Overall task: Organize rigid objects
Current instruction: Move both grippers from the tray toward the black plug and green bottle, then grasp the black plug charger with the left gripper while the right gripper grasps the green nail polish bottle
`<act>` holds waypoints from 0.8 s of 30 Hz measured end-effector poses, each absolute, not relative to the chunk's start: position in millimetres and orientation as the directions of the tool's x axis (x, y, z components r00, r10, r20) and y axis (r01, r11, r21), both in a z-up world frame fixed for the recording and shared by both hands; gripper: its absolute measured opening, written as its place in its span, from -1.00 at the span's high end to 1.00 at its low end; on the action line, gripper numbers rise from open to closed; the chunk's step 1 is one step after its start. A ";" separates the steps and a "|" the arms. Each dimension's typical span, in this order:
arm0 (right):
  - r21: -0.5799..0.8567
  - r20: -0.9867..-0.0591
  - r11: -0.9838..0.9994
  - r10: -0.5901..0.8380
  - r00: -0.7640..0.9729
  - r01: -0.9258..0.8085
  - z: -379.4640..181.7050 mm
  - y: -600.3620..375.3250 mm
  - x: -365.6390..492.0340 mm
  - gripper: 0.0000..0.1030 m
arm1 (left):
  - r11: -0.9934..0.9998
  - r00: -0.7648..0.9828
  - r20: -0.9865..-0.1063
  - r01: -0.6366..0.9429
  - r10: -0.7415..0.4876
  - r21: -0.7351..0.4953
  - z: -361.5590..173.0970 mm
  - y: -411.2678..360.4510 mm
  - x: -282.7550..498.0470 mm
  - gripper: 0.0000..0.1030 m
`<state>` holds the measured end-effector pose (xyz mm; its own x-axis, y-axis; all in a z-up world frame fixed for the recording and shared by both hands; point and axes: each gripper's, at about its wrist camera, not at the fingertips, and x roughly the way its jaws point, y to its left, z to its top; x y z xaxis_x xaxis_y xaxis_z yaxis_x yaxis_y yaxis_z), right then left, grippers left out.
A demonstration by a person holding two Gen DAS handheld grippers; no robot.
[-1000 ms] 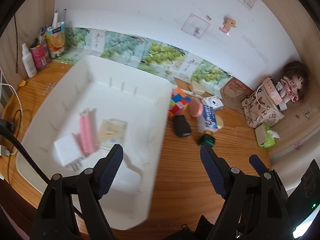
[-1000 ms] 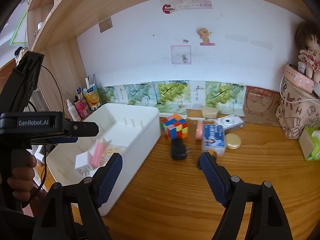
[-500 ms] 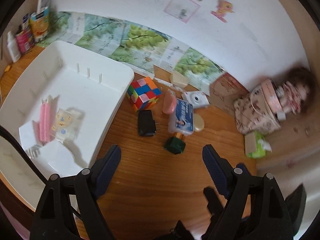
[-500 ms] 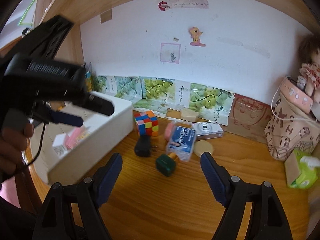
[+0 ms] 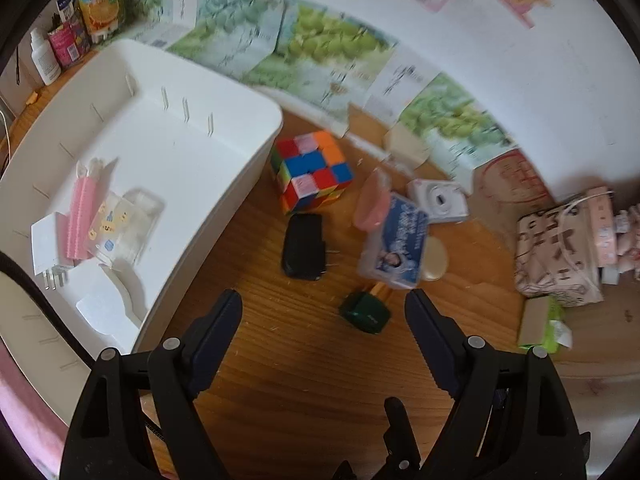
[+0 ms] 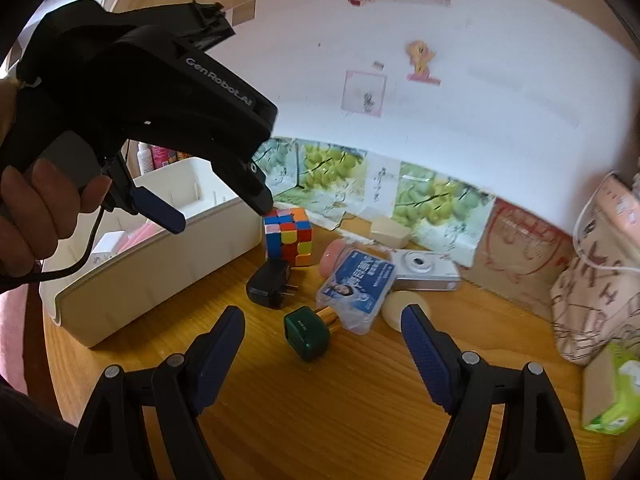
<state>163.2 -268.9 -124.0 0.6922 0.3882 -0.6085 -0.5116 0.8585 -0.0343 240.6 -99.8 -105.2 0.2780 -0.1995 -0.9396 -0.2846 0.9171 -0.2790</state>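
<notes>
1. Wooden surface (image 6: 360, 408) carries green block (image 6: 307, 332), black charger (image 6: 269, 283) & cube (image 6: 289, 236), right of white bin (image 5: 192, 152).
2. My left gripper (image 5: 322, 314) & right gripper (image 6: 322, 334): jaws spread, empty.

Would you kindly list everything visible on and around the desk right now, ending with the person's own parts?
Storage bin: 1, white, desk left.
White charger: 1, inside bin.
Pink strip: 1, inside bin.
Clear packet: 1, inside bin.
Puzzle cube: 1, multicoloured, beside bin.
Black charger: 1, in front of cube.
Green block: 1, dark green, nearest the jaws.
Blue-labelled box: 1, clear, centre.
Pink case: 1, behind box.
Camera: 1, white, back.
Round disc: 1, cream.
Patterned bag: 1, right.
Tissue pack: 1, green.
Bottles: several, back left.
Left gripper: open.
Right gripper: open.
Hand: 1, holding the left gripper.
</notes>
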 end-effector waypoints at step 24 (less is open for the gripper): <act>0.117 -0.756 0.867 0.394 0.523 -0.484 -193.1 -245.5 218.7 -0.53 | 0.953 0.040 -0.992 -0.276 -0.116 -0.122 -180.0 -121.6 295.6 -0.66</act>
<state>218.7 -245.5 -193.1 0.5234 0.3940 -0.7555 -0.4841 0.8671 0.1169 295.6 -121.6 -180.0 0.0402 -0.1158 -0.9925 -0.2760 0.9533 -0.1224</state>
